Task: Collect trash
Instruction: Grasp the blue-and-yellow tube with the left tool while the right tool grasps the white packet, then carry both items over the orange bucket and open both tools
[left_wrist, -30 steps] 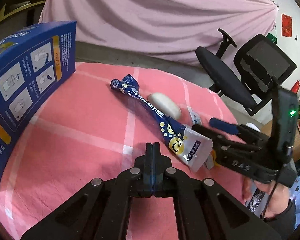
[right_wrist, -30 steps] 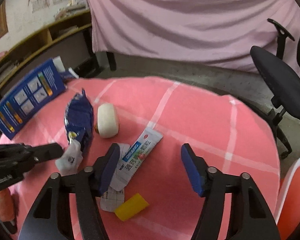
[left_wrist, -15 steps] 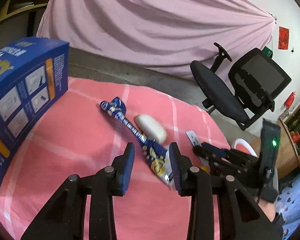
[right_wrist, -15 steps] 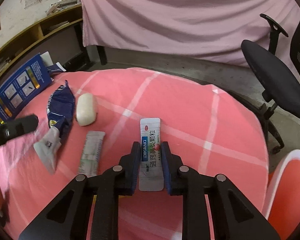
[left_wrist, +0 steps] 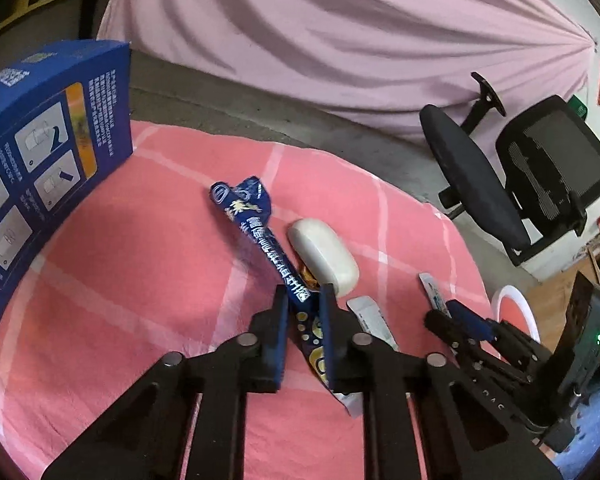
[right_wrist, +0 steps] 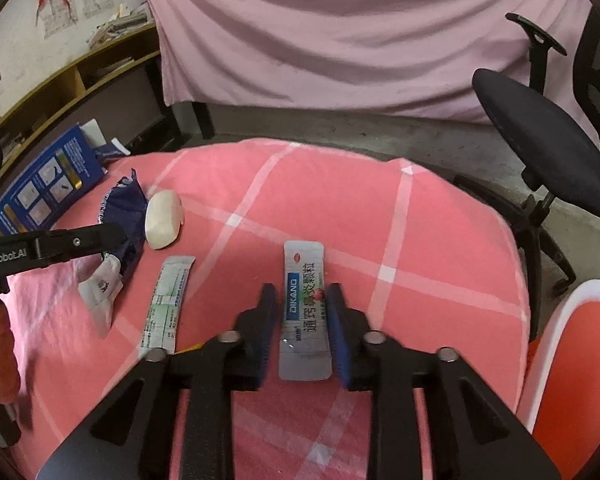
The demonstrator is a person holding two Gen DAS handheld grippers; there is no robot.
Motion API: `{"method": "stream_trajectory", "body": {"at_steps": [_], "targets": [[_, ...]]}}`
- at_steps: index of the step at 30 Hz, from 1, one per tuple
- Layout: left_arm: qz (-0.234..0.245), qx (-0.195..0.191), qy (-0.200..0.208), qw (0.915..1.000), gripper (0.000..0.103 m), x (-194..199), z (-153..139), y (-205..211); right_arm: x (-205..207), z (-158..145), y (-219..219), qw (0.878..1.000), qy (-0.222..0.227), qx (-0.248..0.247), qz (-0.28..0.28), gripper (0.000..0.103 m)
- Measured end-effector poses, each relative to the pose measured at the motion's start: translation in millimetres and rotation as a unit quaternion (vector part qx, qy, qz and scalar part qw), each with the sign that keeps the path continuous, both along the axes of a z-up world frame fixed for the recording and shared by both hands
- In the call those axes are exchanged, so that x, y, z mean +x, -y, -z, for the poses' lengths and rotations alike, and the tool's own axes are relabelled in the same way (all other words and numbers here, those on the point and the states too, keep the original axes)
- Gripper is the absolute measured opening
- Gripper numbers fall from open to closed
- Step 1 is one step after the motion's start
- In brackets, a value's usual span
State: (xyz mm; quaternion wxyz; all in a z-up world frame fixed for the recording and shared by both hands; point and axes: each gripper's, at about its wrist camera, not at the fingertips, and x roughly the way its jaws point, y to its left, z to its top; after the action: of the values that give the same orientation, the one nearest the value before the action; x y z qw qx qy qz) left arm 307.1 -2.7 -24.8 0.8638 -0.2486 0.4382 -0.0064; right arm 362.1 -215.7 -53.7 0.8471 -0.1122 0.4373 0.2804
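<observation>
Two pieces of trash sit between your jaws at once. The blue wrapper [left_wrist: 260, 236] lies on the pink tablecloth [left_wrist: 140, 264], its long axis running diagonally from the crumpled far-left end toward you and rightward, where the torn silver end passes between the fingers of your left gripper [left_wrist: 303, 296]. Those jaws are closing on the narrow middle of the wrapper, a sensible place since it is twisted thin there; whether the pads already press on it you cannot tell from this view. The white sachet [right_wrist: 305, 308] lies flat, its length pointing straight away from you, along the fingers of your right gripper [right_wrist: 303, 300]. That gripper's jaws are opening, with the sachet between them and a sliver of cloth showing on the left side, so it looks loose rather than pinched. Lined up lengthwise, it offers only thin edges to the pads. Beside the wrapper rests a white oval case [left_wrist: 324, 256], touching it. Another pale packet [right_wrist: 167, 300] lies between the two grippers. A blue box [left_wrist: 40, 160] stands at the left edge.
</observation>
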Motion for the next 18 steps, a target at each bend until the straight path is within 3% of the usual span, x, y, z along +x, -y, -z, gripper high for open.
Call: {"method": "stream_trajectory", "body": {"at_steps": [5, 7, 11, 14, 18], "targets": [[0.017, 0.016, 0.013, 0.9996, 0.01, -8.8, -1.1, 8.6, -3.2, 2.3, -4.4, 1.0, 0.007, -0.019, 0.001, 0.033], [0.022, 0.022, 0.018, 0.9993, 0.01, -13.4, -2.9, 15.2, -3.9, 2.8, -2.6, 1.0, 0.009, -0.02, 0.003, 0.021], [0.027, 0.043, 0.033, 0.9982, 0.009, -27.4, -7.7, 26.2, -5.6, -0.6, 4.9, 1.0, 0.011, -0.001, 0.001, 0.019], [0.028, 0.071, 0.056, 0.9956, 0.009, -40.1, -13.1, 37.0, -15.4, -10.3, 7.7, 0.999, 0.038, 0.019, -0.007, 0.018], [0.029, 0.109, 0.1, 0.9886, 0.008, -55.9, -20.5, 58.3, -45.8, -33.0, 16.0, 0.992, 0.117, 0.052, -0.015, 0.018]]}}
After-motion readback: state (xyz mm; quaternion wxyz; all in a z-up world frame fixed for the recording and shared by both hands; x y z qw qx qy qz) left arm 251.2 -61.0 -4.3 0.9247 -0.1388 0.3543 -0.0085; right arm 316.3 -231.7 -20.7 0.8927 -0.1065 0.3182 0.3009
